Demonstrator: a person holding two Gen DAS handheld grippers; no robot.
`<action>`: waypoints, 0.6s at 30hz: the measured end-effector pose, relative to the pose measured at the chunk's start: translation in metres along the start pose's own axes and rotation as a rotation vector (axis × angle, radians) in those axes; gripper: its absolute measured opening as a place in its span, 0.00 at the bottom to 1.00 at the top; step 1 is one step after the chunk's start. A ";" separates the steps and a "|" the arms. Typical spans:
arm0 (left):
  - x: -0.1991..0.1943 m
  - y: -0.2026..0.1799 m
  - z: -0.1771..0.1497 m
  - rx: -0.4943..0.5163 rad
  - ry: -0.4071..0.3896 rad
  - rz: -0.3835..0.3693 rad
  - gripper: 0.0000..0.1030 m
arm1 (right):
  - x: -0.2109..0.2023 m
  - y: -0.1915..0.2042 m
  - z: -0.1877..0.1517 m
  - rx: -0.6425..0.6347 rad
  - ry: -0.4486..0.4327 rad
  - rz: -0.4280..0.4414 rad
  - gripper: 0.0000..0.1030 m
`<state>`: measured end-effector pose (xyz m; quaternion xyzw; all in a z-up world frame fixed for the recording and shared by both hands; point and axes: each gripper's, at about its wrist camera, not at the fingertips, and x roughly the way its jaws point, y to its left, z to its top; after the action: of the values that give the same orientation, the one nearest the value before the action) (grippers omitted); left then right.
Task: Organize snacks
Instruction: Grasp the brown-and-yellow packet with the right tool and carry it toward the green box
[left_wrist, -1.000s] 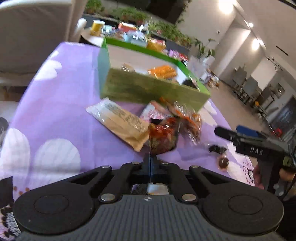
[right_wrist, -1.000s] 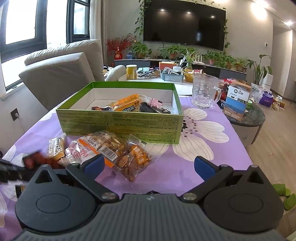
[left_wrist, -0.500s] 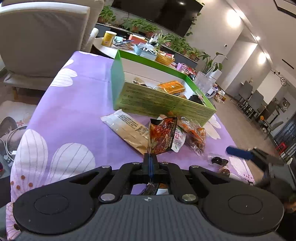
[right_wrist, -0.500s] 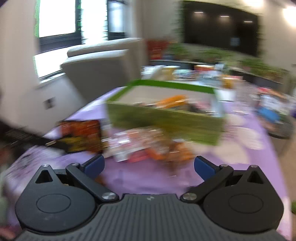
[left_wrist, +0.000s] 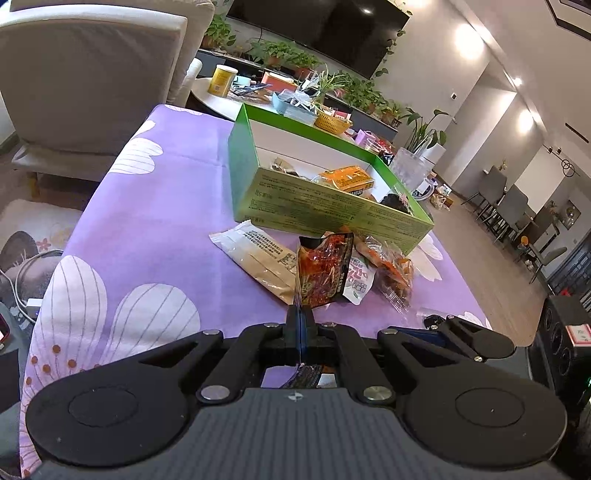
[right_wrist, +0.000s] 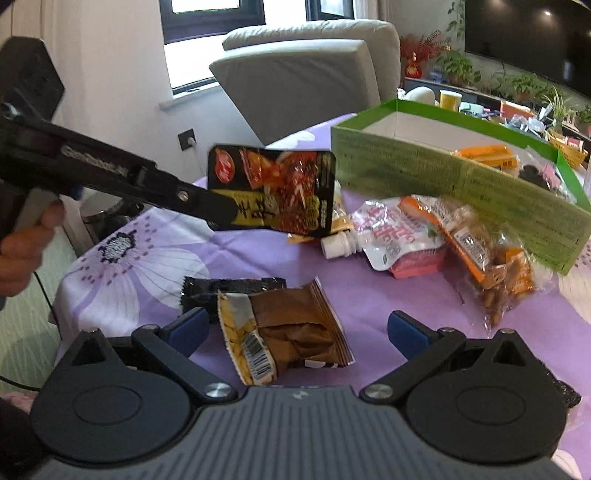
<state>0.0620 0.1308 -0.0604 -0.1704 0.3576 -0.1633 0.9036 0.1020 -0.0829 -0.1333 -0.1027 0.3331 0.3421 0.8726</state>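
print on snack packets (right_wrist: 271, 192) too blurred to read

Bright ceiling glare, sharp focus, fisheye-bent edges.

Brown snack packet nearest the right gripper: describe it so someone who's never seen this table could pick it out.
Start at the green box on the purple floral tablecloth, then come toward the table's near edge, past the loose snack pile. The brown snack packet lies flat between the open jaws of the right gripper. Its crumpled brown foil, yellow end and barcode distinguish it from the black packet just behind.
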 end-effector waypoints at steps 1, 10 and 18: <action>-0.001 0.000 0.000 0.000 0.001 0.002 0.00 | 0.000 0.000 -0.002 0.000 -0.005 -0.004 1.00; -0.001 0.000 0.000 -0.014 -0.009 0.007 0.01 | -0.002 -0.003 -0.001 0.000 0.009 -0.039 0.65; -0.001 -0.002 0.000 -0.011 -0.011 -0.002 0.01 | -0.017 -0.010 0.004 0.058 -0.056 -0.098 0.58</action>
<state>0.0607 0.1290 -0.0591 -0.1763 0.3533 -0.1611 0.9045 0.1013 -0.0976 -0.1198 -0.0841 0.3130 0.2918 0.8999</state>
